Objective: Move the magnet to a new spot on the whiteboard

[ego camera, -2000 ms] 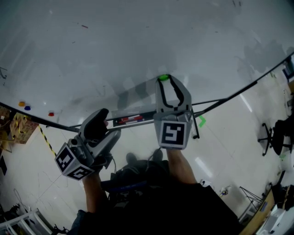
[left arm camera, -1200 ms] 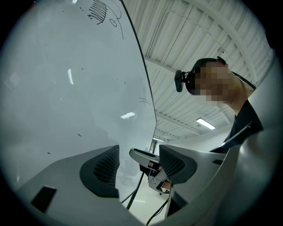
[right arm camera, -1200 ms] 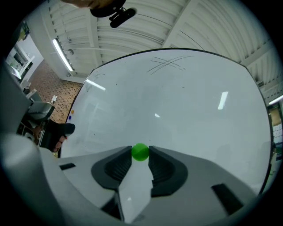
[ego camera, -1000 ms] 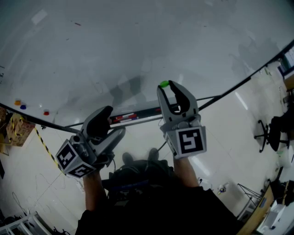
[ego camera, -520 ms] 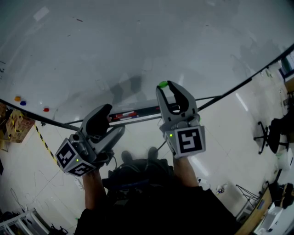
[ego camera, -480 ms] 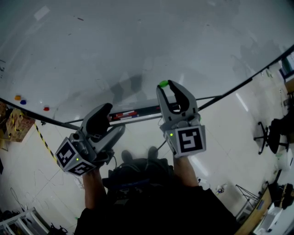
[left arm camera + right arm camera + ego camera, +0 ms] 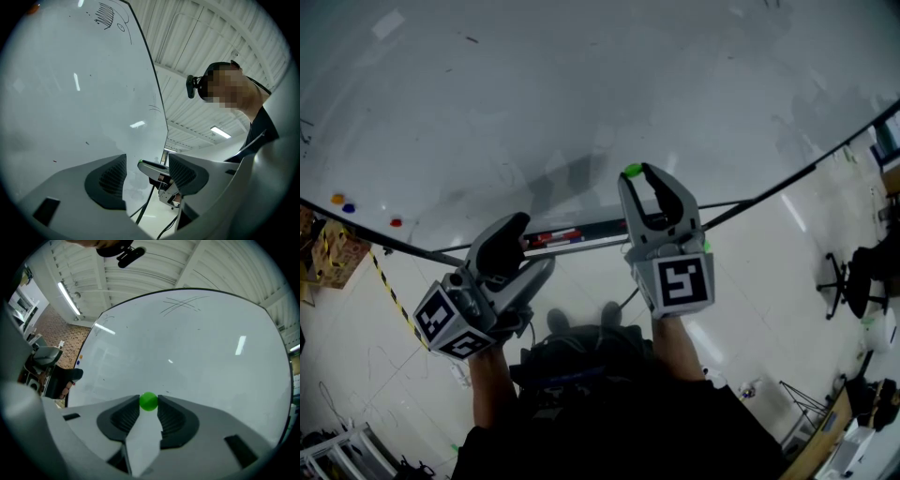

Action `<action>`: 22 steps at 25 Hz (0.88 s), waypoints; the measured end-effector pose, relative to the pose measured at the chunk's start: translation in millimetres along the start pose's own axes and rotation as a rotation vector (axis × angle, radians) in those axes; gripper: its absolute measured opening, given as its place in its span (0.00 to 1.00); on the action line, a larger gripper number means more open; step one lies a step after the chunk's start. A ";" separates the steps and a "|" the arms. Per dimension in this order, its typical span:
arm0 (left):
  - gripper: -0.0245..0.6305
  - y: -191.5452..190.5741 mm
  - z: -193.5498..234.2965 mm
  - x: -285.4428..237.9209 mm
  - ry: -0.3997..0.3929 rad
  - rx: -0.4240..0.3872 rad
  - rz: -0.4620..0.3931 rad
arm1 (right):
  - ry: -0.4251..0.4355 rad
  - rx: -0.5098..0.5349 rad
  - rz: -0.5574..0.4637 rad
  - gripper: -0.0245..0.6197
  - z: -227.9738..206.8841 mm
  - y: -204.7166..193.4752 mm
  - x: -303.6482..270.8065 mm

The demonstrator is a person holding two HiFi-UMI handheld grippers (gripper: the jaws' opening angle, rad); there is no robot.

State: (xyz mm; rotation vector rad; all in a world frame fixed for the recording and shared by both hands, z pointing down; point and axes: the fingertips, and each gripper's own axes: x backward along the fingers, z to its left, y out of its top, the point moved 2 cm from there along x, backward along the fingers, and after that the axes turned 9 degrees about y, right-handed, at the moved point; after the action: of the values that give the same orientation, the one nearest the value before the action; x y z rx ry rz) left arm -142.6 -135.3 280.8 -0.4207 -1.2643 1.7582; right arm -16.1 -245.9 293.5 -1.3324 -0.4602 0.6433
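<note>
Right gripper [image 7: 149, 402] pinches the green magnet [image 7: 149, 401], seen both-sided only in its own view; left gripper [image 7: 147, 168] gapes.

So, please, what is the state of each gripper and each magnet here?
Right gripper: shut on the green magnet.
Left gripper: open, nothing between its jaws.
Green magnet: gripped at the right jaw tips.
Red magnet: stuck on the whiteboard.

Wide bare whiteboard [image 7: 581, 84] lies open above and to both sides of the green magnet [image 7: 632, 171] in the right gripper [image 7: 641, 172]. Below, the marker tray [image 7: 567, 239] lines the board's lower edge, the left gripper [image 7: 512, 228] near it. Three small magnets [image 7: 349, 207] cluster far left.
</note>
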 end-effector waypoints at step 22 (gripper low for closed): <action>0.46 4.7 9.0 4.5 0.014 -0.021 0.001 | -0.091 0.112 0.012 0.27 -4.9 9.1 -35.3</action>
State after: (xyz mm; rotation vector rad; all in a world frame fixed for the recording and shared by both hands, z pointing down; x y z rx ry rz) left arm -153.5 -137.0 281.4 -0.4451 -1.2737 1.7413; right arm -40.8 -272.1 285.5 -1.2040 -0.4830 0.7318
